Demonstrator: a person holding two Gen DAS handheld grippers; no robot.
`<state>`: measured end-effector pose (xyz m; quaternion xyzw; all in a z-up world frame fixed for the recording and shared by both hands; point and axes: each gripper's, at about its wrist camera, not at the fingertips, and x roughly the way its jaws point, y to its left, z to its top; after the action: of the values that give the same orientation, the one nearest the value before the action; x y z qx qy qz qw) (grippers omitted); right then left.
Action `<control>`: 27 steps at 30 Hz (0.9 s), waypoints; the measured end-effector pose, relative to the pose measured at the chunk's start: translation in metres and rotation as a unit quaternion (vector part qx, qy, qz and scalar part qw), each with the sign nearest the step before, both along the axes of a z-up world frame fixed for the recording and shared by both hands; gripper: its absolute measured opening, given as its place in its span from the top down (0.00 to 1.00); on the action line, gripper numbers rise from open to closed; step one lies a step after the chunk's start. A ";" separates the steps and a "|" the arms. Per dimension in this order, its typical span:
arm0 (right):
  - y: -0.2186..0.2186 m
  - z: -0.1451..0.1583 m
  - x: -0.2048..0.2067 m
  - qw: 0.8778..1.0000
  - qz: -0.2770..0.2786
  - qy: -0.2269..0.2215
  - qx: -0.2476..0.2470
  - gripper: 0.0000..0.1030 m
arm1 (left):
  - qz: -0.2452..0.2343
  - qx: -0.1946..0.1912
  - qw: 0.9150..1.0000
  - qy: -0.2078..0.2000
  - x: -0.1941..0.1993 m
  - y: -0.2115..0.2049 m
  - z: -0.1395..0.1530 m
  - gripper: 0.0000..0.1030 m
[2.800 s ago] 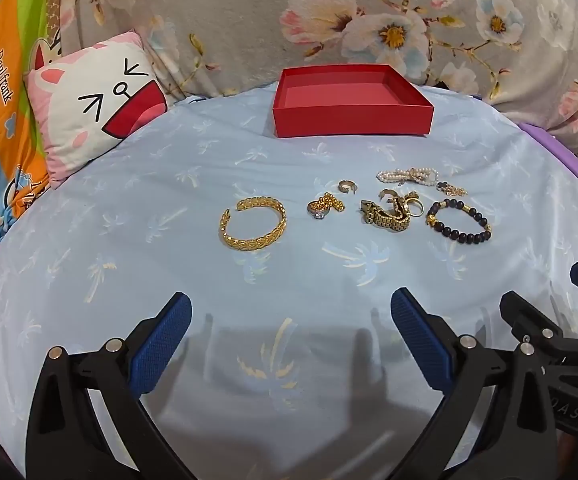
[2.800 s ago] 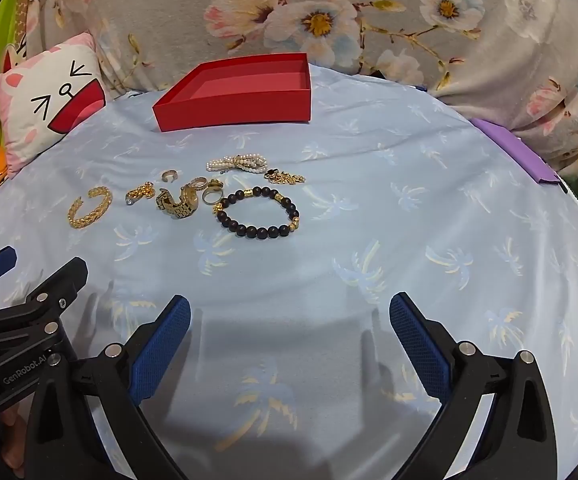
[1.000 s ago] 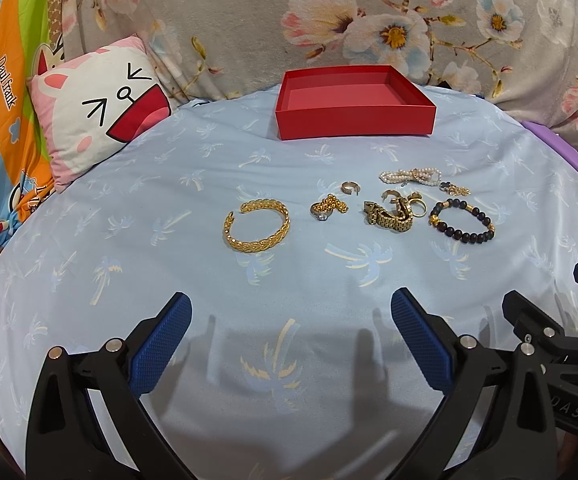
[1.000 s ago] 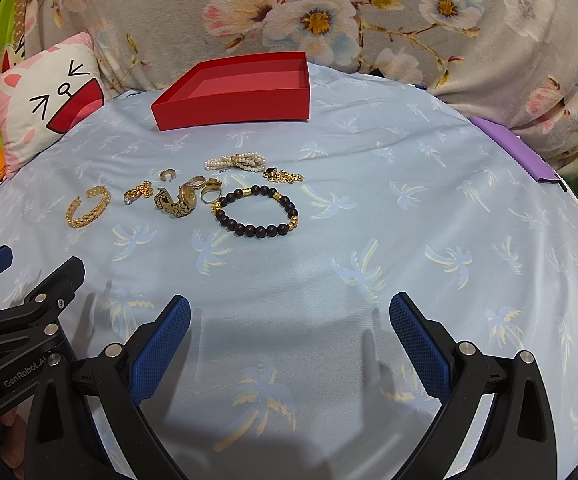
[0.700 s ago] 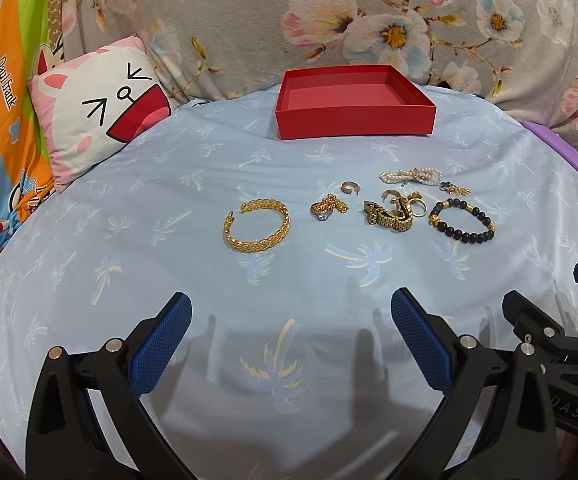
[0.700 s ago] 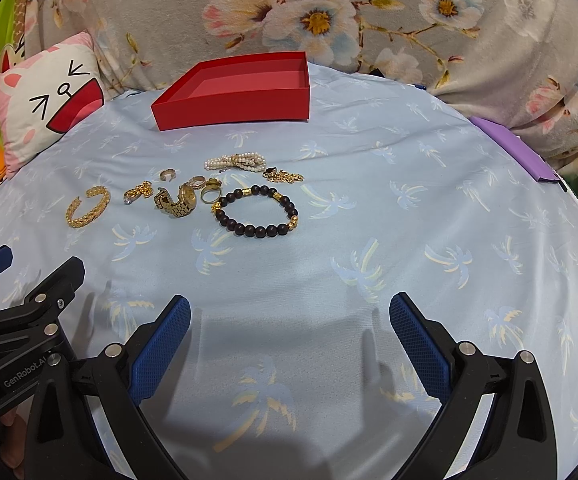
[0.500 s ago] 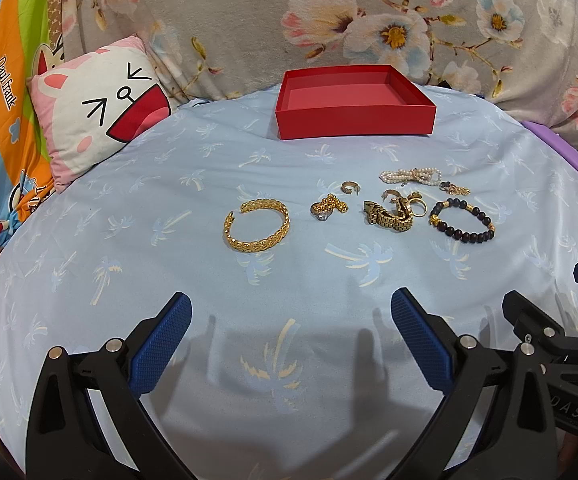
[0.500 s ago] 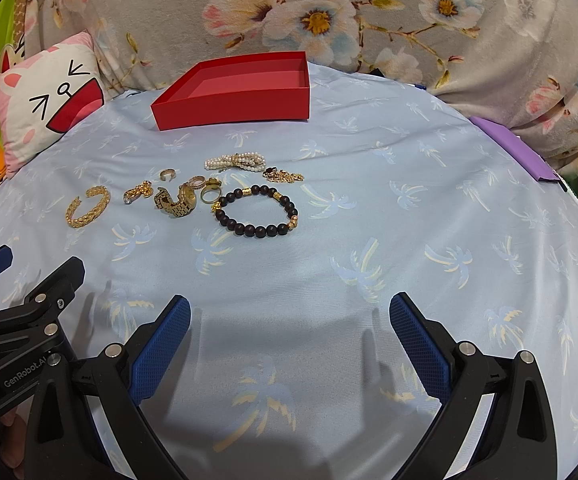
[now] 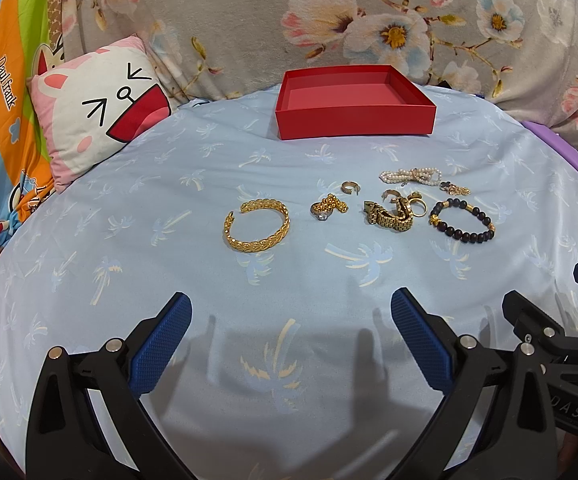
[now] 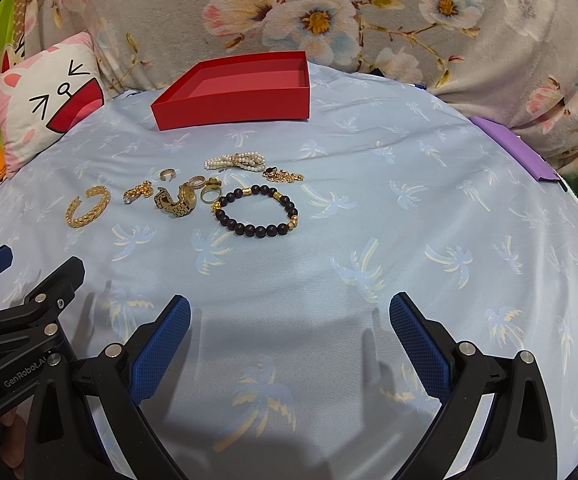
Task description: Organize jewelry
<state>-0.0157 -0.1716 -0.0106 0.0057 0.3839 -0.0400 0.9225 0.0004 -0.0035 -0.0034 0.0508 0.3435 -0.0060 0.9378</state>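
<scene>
**Both grippers idle, jewelry untouched**

Left gripper [image 9: 289, 344] and right gripper [image 10: 289, 340] fingers were spread wide, empty, over the bed [image 9: 137, 264]. Ahead: gold cuff [image 9: 256, 225], watch [image 10: 177, 201], bead bracelet [image 10: 258, 211], pearls [image 10: 236, 161]. Red box [image 9: 353, 105] sat beyond, empty.

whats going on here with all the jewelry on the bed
A person holds two open grippers, left gripper and right gripper, over a blue sheet, gripping nothing. The gold bangle, gold watch, black bead bracelet and pearl strand lie loose; the red box holds nothing.
</scene>
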 end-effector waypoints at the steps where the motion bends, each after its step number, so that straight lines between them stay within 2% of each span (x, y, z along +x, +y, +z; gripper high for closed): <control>1: 0.000 0.000 0.000 1.000 0.000 0.000 0.000 0.05 | 0.000 0.000 1.000 0.000 0.000 0.000 0.000 0.05; 10: 0.003 0.003 0.001 1.000 0.000 0.000 0.001 0.05 | -0.002 -0.006 1.000 0.005 0.002 0.007 -0.001 0.05; 16: -0.003 0.001 0.000 1.000 -0.002 0.001 0.007 0.05 | 0.005 -0.056 0.998 0.008 0.006 0.031 0.001 0.05; 19: -0.005 0.000 -0.002 1.000 -0.007 0.001 0.014 0.05 | 0.016 -0.024 1.000 0.002 0.011 0.044 0.005 0.05; 22: -0.010 -0.001 0.000 1.000 -0.006 0.004 0.021 0.05 | 0.012 -0.016 1.000 0.010 0.023 0.056 0.013 0.05; 25: -0.006 0.001 0.000 1.000 -0.002 0.005 0.019 0.05 | -0.019 -0.016 0.999 0.027 0.045 0.060 0.017 0.05; 27: -0.004 0.001 0.000 1.000 0.000 0.005 0.016 0.05 | -0.039 -0.003 0.998 0.039 0.061 0.055 0.014 0.05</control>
<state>-0.0158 -0.1756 -0.0100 0.0200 0.3895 -0.0341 0.9202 0.0614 0.0511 0.0103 0.0610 0.3771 -0.0461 0.9230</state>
